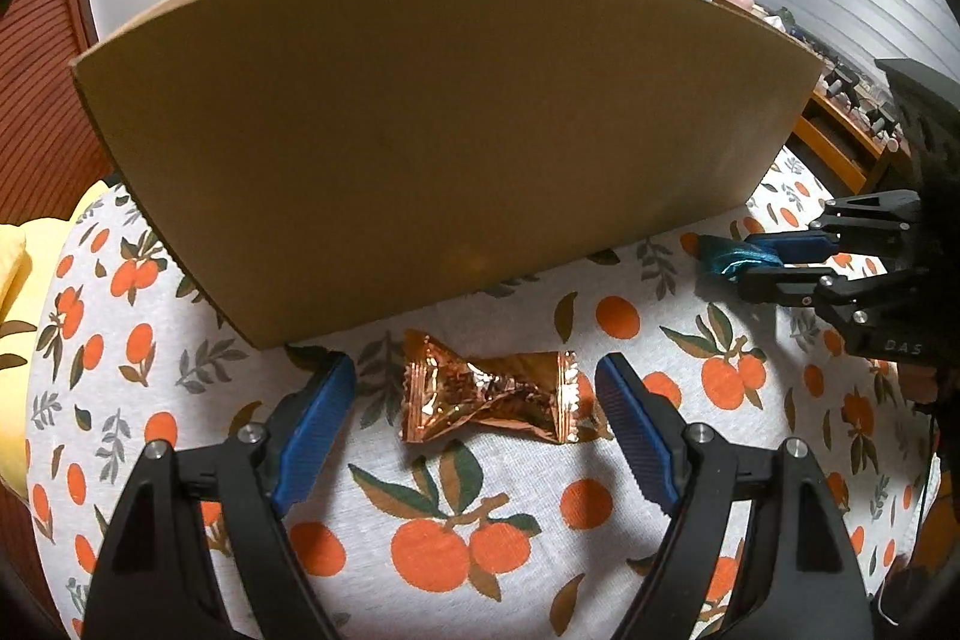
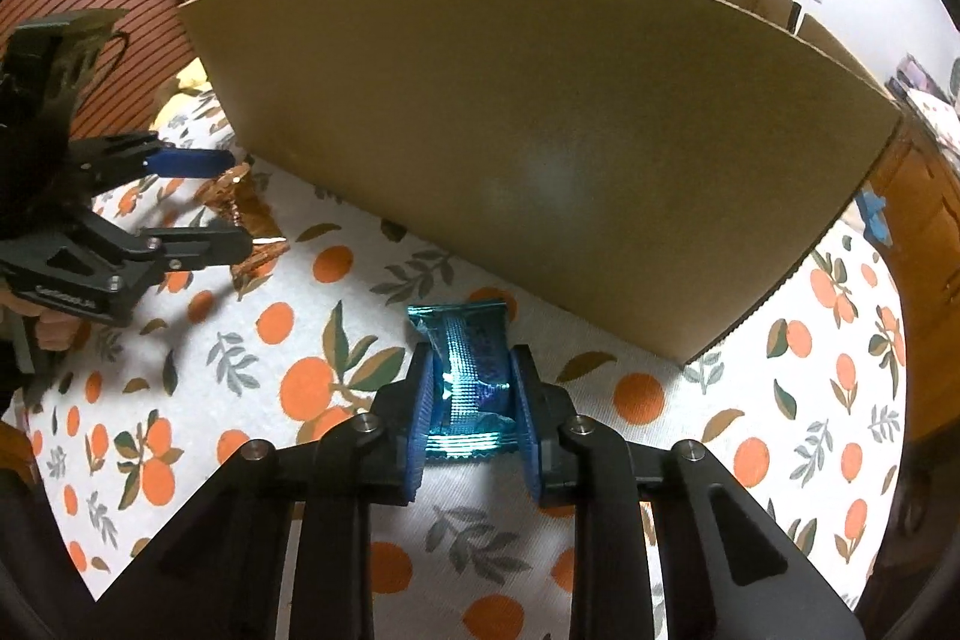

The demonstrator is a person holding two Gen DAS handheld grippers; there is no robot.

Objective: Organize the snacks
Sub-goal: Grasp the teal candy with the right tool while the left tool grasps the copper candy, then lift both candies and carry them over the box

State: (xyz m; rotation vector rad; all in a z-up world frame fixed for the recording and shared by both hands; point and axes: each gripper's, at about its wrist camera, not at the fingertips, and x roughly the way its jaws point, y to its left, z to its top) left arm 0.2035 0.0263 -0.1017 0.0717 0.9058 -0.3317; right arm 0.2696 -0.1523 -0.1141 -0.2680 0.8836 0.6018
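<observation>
- Snacks both lie on the worktop (image 1: pixel 540 568), outside the cardboard box (image 1: pixel 444 130); none visibly boxed.
- Right tool (image 2: pixel 471 394) clamped on the teal packet (image 2: pixel 465 370).
- Left tool (image 1: pixel 474 388) spread apart around the copper packet (image 1: pixel 486 394), not gripping.

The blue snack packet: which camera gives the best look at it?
The right wrist view. There the blue snack packet sits close and central, squeezed between the right gripper pads, with its shiny foil clear. In the left wrist view the packet is small at the right edge, seen sideways and partly hidden by that gripper.
</observation>
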